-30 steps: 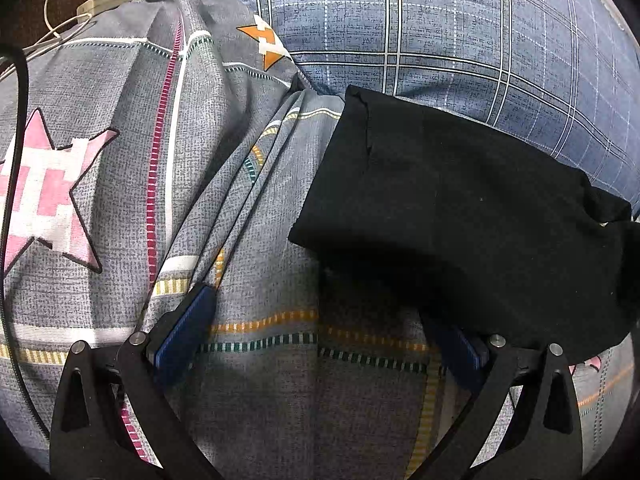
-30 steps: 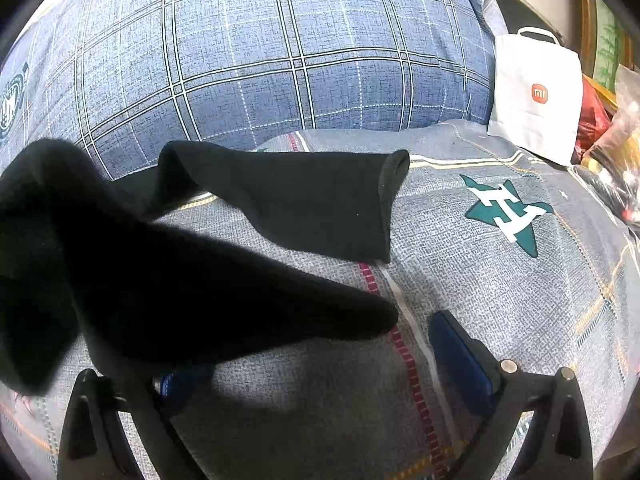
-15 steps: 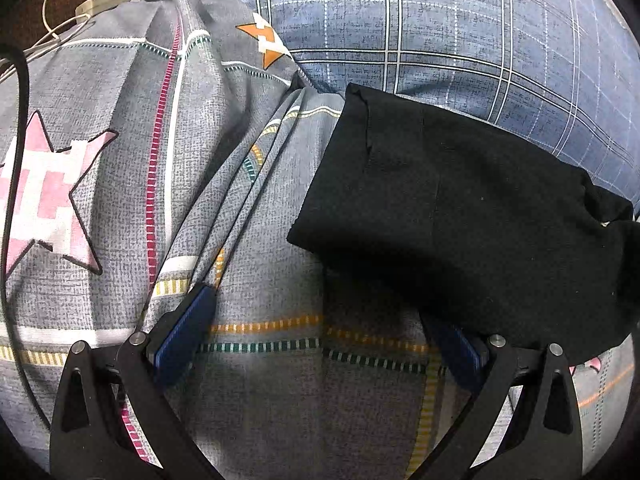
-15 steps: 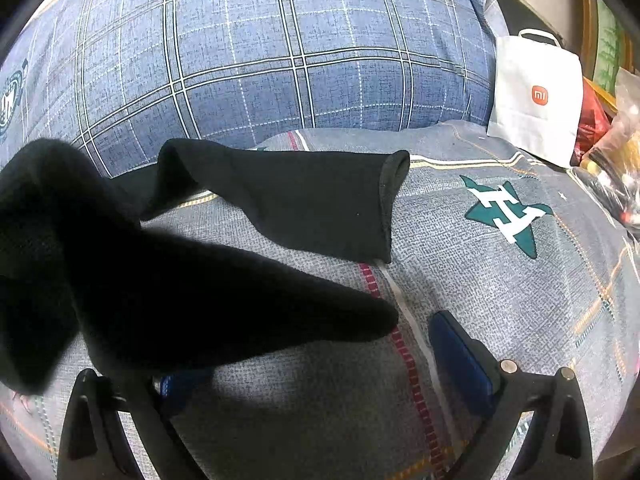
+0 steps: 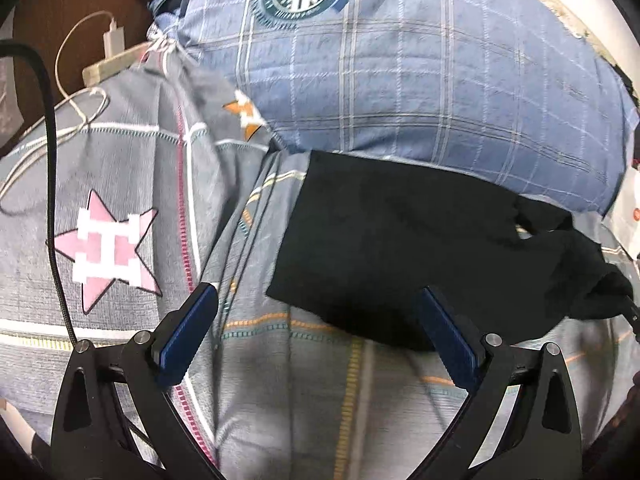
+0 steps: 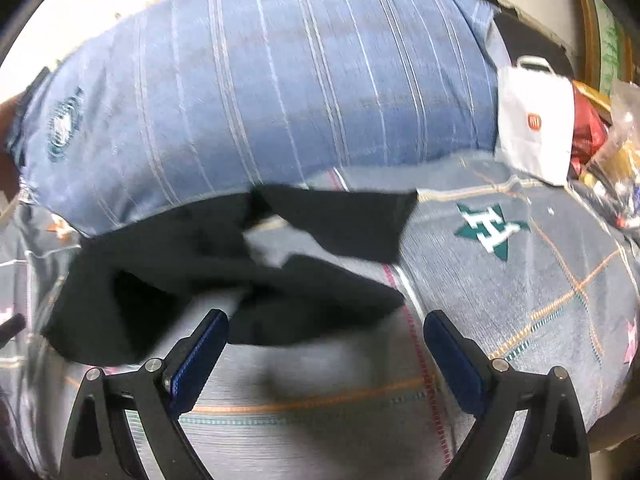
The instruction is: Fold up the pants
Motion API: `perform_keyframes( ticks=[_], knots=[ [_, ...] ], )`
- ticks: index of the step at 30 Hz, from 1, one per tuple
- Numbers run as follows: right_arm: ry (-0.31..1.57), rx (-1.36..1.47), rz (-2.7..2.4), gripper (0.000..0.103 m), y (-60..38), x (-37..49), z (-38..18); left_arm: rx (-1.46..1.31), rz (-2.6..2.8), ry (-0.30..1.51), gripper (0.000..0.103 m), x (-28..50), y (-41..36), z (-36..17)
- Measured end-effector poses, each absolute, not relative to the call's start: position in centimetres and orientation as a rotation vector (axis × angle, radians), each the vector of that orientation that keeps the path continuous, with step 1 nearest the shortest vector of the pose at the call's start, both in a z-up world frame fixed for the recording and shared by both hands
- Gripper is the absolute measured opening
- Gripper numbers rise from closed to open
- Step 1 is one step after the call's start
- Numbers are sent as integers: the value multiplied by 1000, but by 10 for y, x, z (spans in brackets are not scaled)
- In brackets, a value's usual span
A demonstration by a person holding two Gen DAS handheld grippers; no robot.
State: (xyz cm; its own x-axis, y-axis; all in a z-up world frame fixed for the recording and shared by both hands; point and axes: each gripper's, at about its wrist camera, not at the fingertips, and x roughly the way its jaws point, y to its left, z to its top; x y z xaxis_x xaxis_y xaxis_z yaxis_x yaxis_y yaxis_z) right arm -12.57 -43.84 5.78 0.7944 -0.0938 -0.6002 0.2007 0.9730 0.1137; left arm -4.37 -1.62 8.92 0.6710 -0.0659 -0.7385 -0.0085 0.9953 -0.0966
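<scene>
The black pants (image 5: pixel 400 240) lie on a grey patterned bedsheet (image 5: pixel 120 184), against a blue plaid pillow. In the right wrist view the pants (image 6: pixel 248 288) lie rumpled, with one leg end (image 6: pixel 360 220) spread toward the right. My left gripper (image 5: pixel 320 332) is open and empty, raised above the sheet just in front of the pants' near edge. My right gripper (image 6: pixel 326 344) is open and empty too, held above the sheet in front of the folded-over part.
The blue plaid pillow (image 5: pixel 420 64) fills the back. A white charger and cable (image 5: pixel 108 40) lie at the far left, and a black cable (image 5: pixel 48 152) crosses the sheet. A white paper bag (image 6: pixel 536 120) and clutter stand at the right.
Both grippers have let go of the pants and pulled up and back. The pants edge no longer lies over the left gripper's right finger or the right gripper's left finger.
</scene>
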Motion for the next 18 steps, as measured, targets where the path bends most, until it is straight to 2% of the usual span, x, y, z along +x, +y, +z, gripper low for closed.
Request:
perform_keyframes(
  ticks=[4, 18],
  knots=[
    [613, 101, -136, 98, -418, -128, 68, -117, -78, 829, 101, -51, -22, 94],
    [644, 147, -82, 98, -409, -130, 70, -33, -92, 795, 101, -60, -50, 93]
  ],
)
